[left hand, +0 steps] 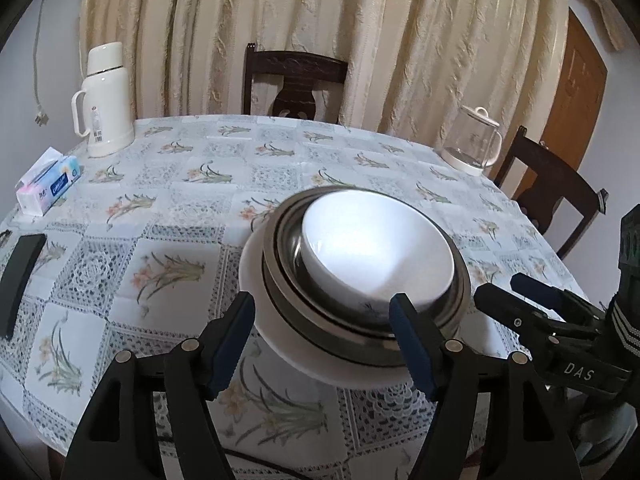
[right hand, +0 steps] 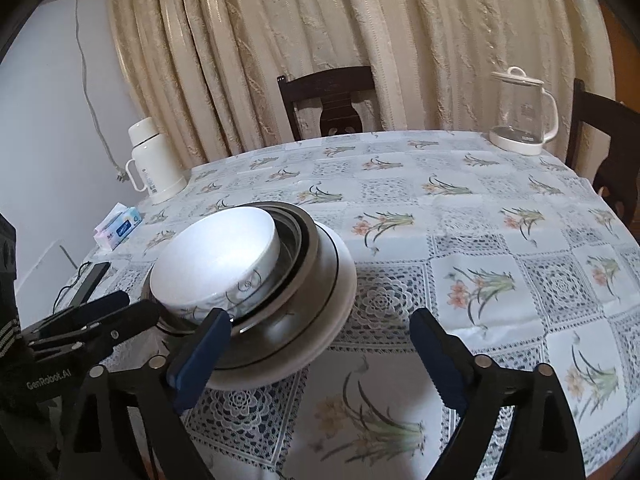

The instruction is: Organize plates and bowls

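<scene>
Dishes sat nested in one stack near the table's front edge: white ceramic bowl (left hand: 376,256) inside steel bowls (left hand: 280,276), all on a white plate (left hand: 256,292). Left gripper (left hand: 324,340) & right gripper (right hand: 316,356) both hung just short of the stack, jaws spread, holding nothing. No loose dishes visible on the floral tablecloth (right hand: 500,216), so stacking looked approx. done, maybe only moving the stack left

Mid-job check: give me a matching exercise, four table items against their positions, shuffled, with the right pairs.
Items
1. white ceramic bowl
2. white thermos jug
3. clear glass kettle
4. blue tissue box

Positions
A. far right of table
B. far left corner
C. nested atop the steel bowls
D. left edge, nearer than the thermos

Pairs: 1-C, 2-B, 3-A, 4-D
</scene>
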Tool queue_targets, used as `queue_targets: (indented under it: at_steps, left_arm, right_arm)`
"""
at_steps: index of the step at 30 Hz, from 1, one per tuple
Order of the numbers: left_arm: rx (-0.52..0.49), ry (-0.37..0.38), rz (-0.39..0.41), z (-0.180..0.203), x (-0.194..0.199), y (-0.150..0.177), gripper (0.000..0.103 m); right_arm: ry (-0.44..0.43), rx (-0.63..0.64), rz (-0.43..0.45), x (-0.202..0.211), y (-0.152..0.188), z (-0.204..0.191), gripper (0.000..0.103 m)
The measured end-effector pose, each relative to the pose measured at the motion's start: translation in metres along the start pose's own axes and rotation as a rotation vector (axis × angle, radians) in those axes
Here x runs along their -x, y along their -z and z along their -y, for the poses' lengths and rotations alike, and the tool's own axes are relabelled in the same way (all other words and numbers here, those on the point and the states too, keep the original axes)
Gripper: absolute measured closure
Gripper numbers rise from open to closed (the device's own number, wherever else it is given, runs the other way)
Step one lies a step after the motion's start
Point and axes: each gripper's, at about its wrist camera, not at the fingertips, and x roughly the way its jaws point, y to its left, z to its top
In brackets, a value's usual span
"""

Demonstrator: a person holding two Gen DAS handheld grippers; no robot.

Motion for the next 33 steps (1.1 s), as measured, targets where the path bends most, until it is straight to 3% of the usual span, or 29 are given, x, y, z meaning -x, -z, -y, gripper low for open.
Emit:
queue_targets:
  at_steps: [5,7,11,22,33]
  left_arm:
    - [-0.021,0.0,-0.005,0.008,0.003,0.008,0.025]
    - [-0.041,-0.013,0.008,0.012,0.006,0.009,0.019]
    - [-0.074,-0.037,0.032,0.017,0.011,0.011,0.017]
    - [-0.138,-0.126,0.08,0.017,0.019,0.018,0.008]
    - [-0.162,-0.202,0.115,0.012,0.02,0.024,0.007]
  right_arm:
    - [0.005,0.002,0.049,0.012,0.005,-0.002,0.001]
    - [0.018,0.017,0.078,0.017,0.007,-0.006,0.001]
    - [0.048,0.065,0.121,0.023,0.014,-0.016,0.001]
    - [0.033,0.06,0.139,0.028,0.019,-0.016,0.0]
    - [0.04,0.081,0.132,0.023,0.023,-0.024,0.0]
